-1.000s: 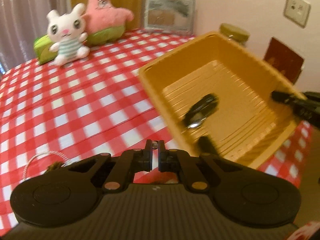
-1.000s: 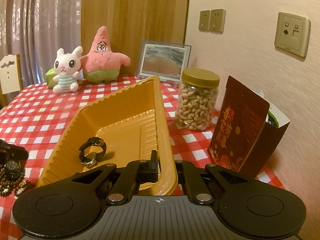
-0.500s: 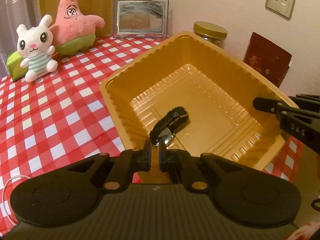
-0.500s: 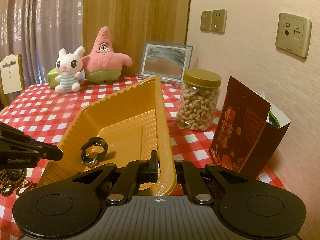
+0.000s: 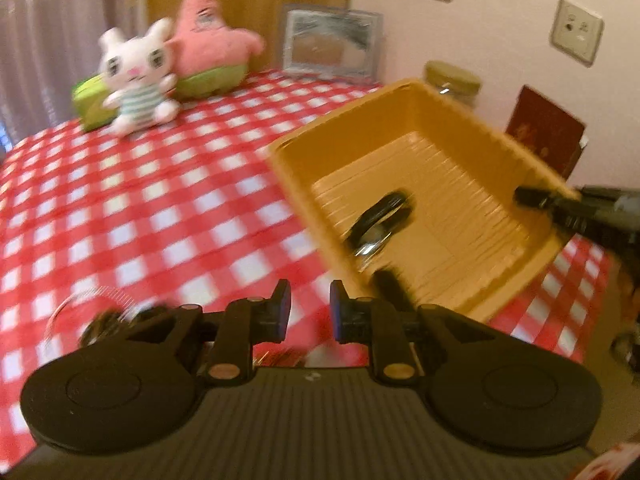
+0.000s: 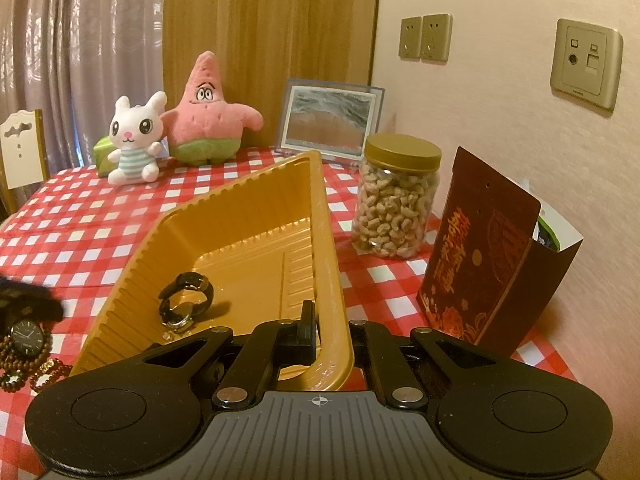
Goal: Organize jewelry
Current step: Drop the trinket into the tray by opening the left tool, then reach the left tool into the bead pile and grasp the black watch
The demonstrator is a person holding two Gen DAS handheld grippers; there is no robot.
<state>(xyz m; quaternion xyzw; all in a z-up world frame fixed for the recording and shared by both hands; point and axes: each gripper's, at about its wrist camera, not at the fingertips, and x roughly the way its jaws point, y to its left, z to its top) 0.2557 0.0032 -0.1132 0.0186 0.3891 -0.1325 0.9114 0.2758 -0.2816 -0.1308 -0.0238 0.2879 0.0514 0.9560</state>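
A yellow plastic tray stands on the red checked tablecloth, with a black watch lying in it. My right gripper is shut on the tray's near right rim. The tray and the watch also show in the blurred left wrist view. My left gripper is open and empty, just left of the tray's near corner. Another black watch and brown and red bead bracelets lie on the cloth left of the tray. A thin chain lies under my left gripper's left side.
A jar of cashews and a dark red paper bag stand right of the tray by the wall. A white bunny plush, a pink star plush and a picture frame stand at the back.
My left gripper has opened and swung left, away from over the tray, to the cloth beside it. The right gripper keeps its hold on the rim; the tray has barely moved.
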